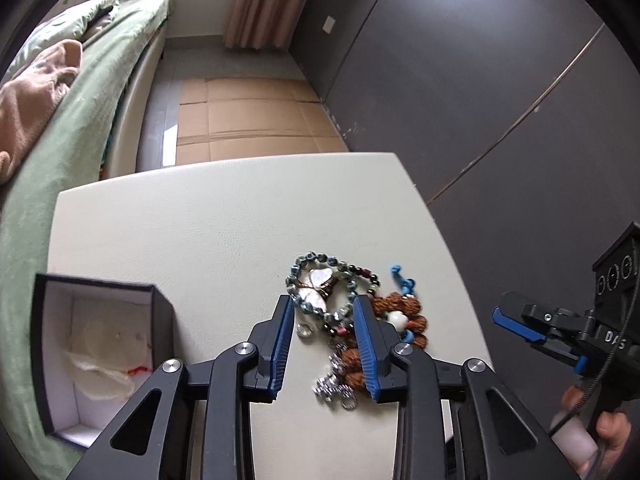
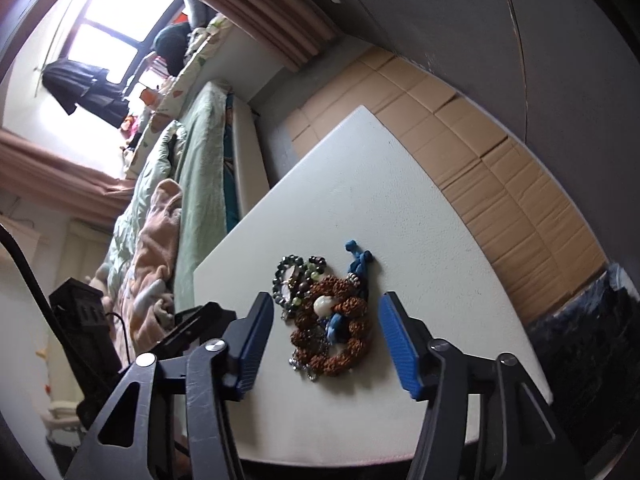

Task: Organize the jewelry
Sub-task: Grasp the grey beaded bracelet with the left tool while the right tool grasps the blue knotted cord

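A tangle of jewelry lies on the white table (image 1: 200, 220). It holds a blue-green bead bracelet (image 1: 298, 304) with a white butterfly charm, a brown knobbly bracelet (image 1: 416, 322) with a white bead, a blue cord (image 1: 402, 280) and a silver chain (image 1: 334, 390). My left gripper (image 1: 324, 302) hangs just over the pile, open, its blue pads either side of the bead bracelet without pressing it. An open black box (image 1: 100, 352) with white lining stands to its left. My right gripper (image 2: 326, 300) is open too, straddling the brown bracelet (image 2: 340, 344) from above.
The table's right edge (image 1: 448, 240) drops to a dark wardrobe front (image 1: 480, 80). Flattened cardboard (image 1: 248, 120) covers the floor beyond the far edge. A bed with green bedding (image 1: 60, 160) runs along the left. A hand (image 1: 608, 436) holds the right gripper's handle.
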Motion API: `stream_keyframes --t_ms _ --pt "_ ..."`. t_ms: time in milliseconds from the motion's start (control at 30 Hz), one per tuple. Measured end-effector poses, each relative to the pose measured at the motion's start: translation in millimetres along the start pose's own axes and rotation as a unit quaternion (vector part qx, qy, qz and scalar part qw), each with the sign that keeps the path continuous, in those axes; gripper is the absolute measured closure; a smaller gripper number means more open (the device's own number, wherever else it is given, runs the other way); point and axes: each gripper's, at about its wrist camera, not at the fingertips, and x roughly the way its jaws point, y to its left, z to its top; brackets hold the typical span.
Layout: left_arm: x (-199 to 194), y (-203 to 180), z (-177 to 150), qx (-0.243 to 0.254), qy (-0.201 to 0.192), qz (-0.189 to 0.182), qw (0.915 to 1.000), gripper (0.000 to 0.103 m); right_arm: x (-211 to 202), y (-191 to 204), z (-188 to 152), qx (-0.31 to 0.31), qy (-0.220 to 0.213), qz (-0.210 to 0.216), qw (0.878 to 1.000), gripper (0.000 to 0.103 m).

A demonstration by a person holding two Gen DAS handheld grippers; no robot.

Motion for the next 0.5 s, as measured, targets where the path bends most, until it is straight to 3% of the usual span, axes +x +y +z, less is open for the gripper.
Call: stream_keyframes --t_ms 233,500 --pt "39.7 3.1 5.7 -0.001 0.035 0.024 0.9991 0.076 28.8 -3.4 11.4 0.027 0.020 -0.013 0.999 0.058" --pt "72.8 4.3 4.9 -0.001 0.072 0.043 0.9965 0.077 70.5 -8.0 19.1 0.037 0.048 -0.064 0.996 0.059"
